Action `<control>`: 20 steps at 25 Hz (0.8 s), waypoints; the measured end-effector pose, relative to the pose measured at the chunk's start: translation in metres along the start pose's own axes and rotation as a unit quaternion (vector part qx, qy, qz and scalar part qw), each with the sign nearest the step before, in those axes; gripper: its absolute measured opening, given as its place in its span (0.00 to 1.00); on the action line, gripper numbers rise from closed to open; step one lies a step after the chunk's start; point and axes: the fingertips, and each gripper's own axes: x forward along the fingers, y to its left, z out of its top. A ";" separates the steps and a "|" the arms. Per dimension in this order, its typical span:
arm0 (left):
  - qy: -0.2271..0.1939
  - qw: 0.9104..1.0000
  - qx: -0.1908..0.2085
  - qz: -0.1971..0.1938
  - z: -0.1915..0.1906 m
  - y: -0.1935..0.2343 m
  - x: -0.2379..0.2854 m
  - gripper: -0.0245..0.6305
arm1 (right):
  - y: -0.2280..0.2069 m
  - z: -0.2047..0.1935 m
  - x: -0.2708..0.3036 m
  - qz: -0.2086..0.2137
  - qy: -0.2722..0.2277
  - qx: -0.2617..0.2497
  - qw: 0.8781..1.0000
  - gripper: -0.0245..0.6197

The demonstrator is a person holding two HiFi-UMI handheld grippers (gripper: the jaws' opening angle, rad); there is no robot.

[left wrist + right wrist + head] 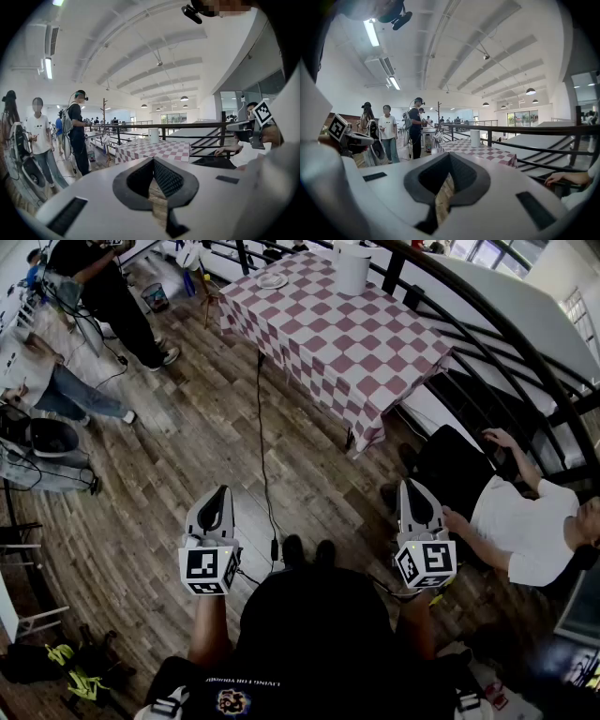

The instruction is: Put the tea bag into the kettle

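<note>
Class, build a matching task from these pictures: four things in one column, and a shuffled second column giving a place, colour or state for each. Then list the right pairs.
Things:
1. kettle
2. cable
3. tablecloth
4. right gripper

Descriptions:
A. red and white checks
B. jaws shut, nothing held
C. lying on the wooden floor
D. standing near the far end of the table

Pairs: 1-D; 2-C; 3-A; 4-B
</note>
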 end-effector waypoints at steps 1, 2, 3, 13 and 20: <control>0.000 1.000 -0.001 0.000 -0.001 0.001 0.000 0.05 | 0.001 0.000 0.000 0.000 0.000 0.000 1.000 0.06; 0.001 1.000 -0.001 0.000 -0.001 0.002 0.000 0.05 | 0.002 0.000 0.001 0.001 0.001 -0.001 1.000 0.06; 0.002 1.000 -0.002 0.000 -0.002 0.003 -0.001 0.05 | 0.003 0.000 0.001 0.001 0.001 -0.001 1.000 0.06; 0.005 1.000 -0.005 0.002 -0.007 0.007 -0.004 0.05 | 0.009 0.000 0.001 0.002 -0.002 0.000 1.000 0.06; 0.004 1.000 -0.003 -0.003 -0.006 0.011 -0.008 0.05 | 0.015 0.003 0.001 0.007 -0.009 0.018 1.000 0.07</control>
